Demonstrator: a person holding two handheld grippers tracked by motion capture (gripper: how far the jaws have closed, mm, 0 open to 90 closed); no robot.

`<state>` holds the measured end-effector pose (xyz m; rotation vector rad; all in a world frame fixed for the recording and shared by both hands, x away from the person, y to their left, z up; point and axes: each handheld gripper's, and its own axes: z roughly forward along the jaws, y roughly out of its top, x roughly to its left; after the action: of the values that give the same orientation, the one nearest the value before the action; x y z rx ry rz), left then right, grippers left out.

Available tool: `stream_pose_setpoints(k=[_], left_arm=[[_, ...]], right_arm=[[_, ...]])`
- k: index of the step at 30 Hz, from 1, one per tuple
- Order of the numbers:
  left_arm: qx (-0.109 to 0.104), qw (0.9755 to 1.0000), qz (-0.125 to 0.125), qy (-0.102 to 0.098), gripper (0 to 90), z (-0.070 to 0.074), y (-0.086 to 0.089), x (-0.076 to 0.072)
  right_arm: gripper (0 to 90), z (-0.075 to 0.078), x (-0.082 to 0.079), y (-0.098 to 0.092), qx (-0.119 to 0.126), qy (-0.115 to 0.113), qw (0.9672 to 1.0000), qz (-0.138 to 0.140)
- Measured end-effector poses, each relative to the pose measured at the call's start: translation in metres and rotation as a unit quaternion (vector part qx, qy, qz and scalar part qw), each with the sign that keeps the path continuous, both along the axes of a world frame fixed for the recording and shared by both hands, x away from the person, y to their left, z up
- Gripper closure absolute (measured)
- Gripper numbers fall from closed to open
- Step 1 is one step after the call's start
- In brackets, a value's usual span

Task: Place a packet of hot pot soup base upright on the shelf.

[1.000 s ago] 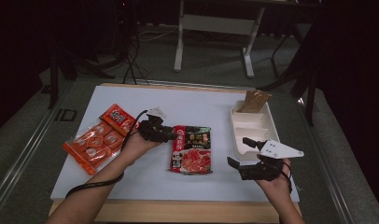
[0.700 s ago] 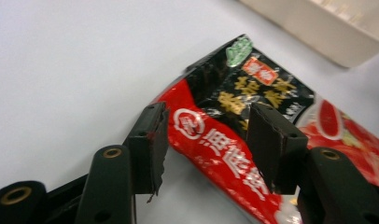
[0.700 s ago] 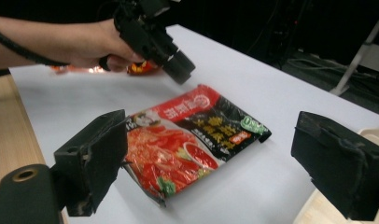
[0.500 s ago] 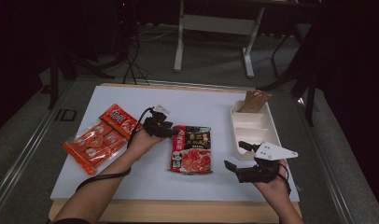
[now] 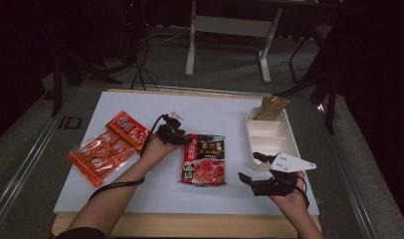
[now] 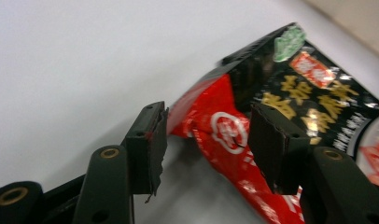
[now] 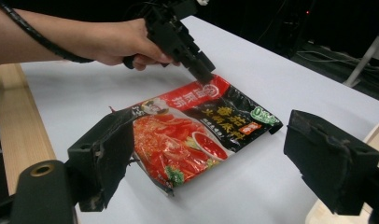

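A red and black food packet (image 5: 205, 158) lies flat in the middle of the white table (image 5: 225, 112). My left gripper (image 5: 186, 141) has come in from the left to the packet's top left corner. In the left gripper view that corner (image 6: 211, 126) sits between the two pads (image 6: 152, 140), which stand apart and do not press on it; the jaws have just been opening. My right gripper (image 5: 250, 167) hovers to the right of the packet, open with nothing between its jaws, which have just closed a little. From the right gripper view the packet (image 7: 197, 130) lies ahead, with the left gripper (image 7: 201, 72) at its far corner.
Two orange-red snack packs (image 5: 98, 157) (image 5: 128, 128) lie at the table's left. A white divided tray (image 5: 287, 137) stands at the right with a brown packet (image 5: 271, 108) at its far end. A wooden strip (image 5: 190, 225) runs along the table's front edge.
My left gripper has moved right and down onto the packet's top left corner, and its jaws stand wider. The right gripper has kept its place.
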<state>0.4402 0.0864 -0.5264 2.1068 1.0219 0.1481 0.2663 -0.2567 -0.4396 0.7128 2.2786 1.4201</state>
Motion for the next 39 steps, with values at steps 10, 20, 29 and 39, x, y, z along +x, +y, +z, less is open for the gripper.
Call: stream_pose_setpoints(k=[10,20,29,39], left_arm=[[0.012,0.9997,0.001,0.023,57.5,-0.016,-0.009,0.005],[0.023,0.9997,-0.002,0.009,80.8,-0.009,-0.017,-0.002],[-0.003,1.0,0.001,-0.003,84.7,0.007,-0.021,-0.006],[-0.04,0.9982,-0.01,-0.044,86.2,0.04,-0.024,-0.026]], right_arm=[[16.0,-0.003,0.001,0.002,-0.009,0.004,0.9999,0.005],[15.6,-0.004,0.002,0.004,-0.013,0.008,0.9999,0.001],[15.7,-0.005,0.004,0.004,-0.013,0.017,0.9998,-0.004],[12.5,-0.003,0.006,0.0,0.002,0.015,0.9998,-0.009]])
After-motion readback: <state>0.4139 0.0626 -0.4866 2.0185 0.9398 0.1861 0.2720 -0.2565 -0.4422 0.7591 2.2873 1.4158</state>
